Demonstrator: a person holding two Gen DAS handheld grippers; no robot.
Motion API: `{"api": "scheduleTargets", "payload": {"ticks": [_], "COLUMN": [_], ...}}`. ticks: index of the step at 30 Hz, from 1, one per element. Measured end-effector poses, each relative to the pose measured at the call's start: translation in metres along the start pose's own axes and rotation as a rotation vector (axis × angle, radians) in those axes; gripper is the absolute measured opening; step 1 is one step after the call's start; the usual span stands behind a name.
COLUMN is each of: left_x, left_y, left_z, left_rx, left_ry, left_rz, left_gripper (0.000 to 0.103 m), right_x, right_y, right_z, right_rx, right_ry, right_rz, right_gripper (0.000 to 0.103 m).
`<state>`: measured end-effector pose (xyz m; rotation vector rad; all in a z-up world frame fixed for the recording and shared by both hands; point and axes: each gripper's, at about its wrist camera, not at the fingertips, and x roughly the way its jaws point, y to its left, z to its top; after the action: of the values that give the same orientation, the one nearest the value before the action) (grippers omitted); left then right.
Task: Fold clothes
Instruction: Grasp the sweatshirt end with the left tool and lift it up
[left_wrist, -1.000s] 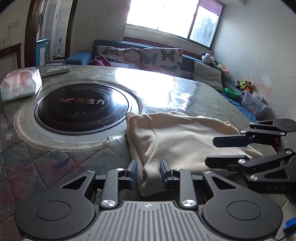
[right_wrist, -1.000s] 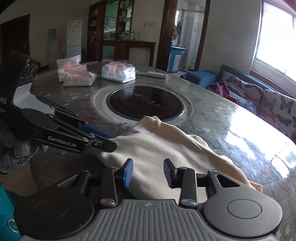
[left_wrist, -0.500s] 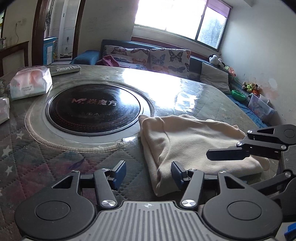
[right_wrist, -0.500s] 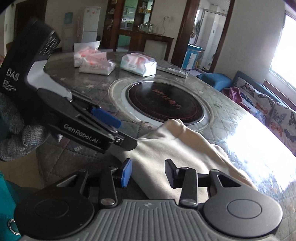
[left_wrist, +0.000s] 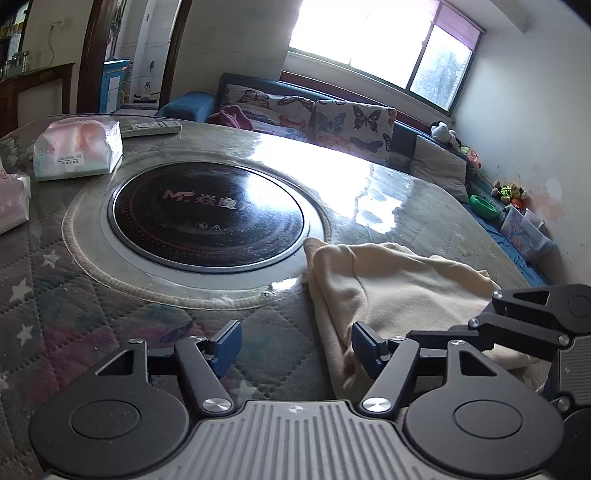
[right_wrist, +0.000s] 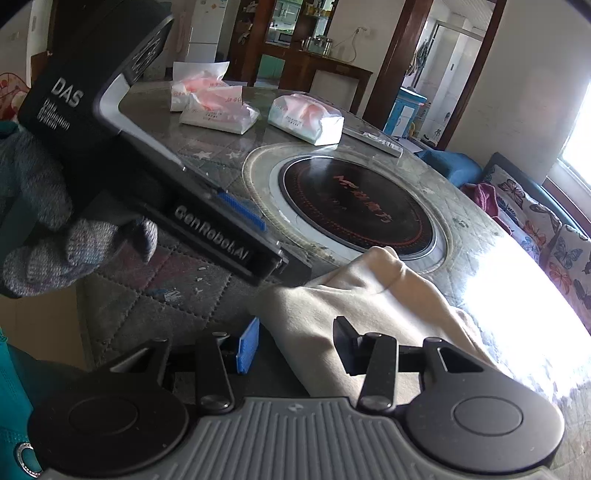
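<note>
A folded cream garment (left_wrist: 399, 291) lies on the round quilted table (left_wrist: 92, 317), its far corner just beside the rim of the black induction cooktop (left_wrist: 208, 218) set in the table's centre. The left gripper (left_wrist: 295, 345) stands released, its jaws having just been opening; the garment's near edge lies between the 2 blue pads, neither pressing it. The right gripper (right_wrist: 295, 345) likewise has been opening, its pads apart over the garment's near fold, unclenched. A gloved hand (right_wrist: 44, 221) holds the left gripper. 3 tissue packs (right_wrist: 304, 118) and a remote control (left_wrist: 151, 128) rest on the table's far side.
</note>
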<state>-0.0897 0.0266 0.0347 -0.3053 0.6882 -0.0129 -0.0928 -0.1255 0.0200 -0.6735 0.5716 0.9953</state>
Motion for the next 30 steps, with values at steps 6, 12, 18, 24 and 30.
{"api": "scheduleTargets", "payload": {"ticks": [6,12,18,24,30], "left_x": [0.002,0.004,0.013,0.029,0.052], "left_y": [0.018,0.021,0.022,0.024,0.018], "left_z": [0.005,0.01,0.015,0.02,0.02], "left_rx": [-0.089,-0.179,-0.315,-0.511,-0.642], "left_ry": [0.01,0.025,0.056,0.111,0.166], "left_rz": [-0.018,-0.092,-0.164,-0.248,-0.298], "left_gripper": [0.07,0.074,0.082,0.083,0.081], "right_x": [0.009,0.018,0.008,-0.011,-0.024], "right_y": [0.011,0.013,-0.008,-0.036,-0.051], "right_z": [0.003,0.004,0.007,0.007,0.001], "right_rx": [-0.067,-0.086,0.043,0.176,0.227], "right_ry": [0.019,0.026,-0.015,-0.084,-0.132], "right_rz": [-0.021,-0.049,-0.005,0.04,0.073], "right_gripper": [0.043,0.028,0.014,0.011,0.01]}}
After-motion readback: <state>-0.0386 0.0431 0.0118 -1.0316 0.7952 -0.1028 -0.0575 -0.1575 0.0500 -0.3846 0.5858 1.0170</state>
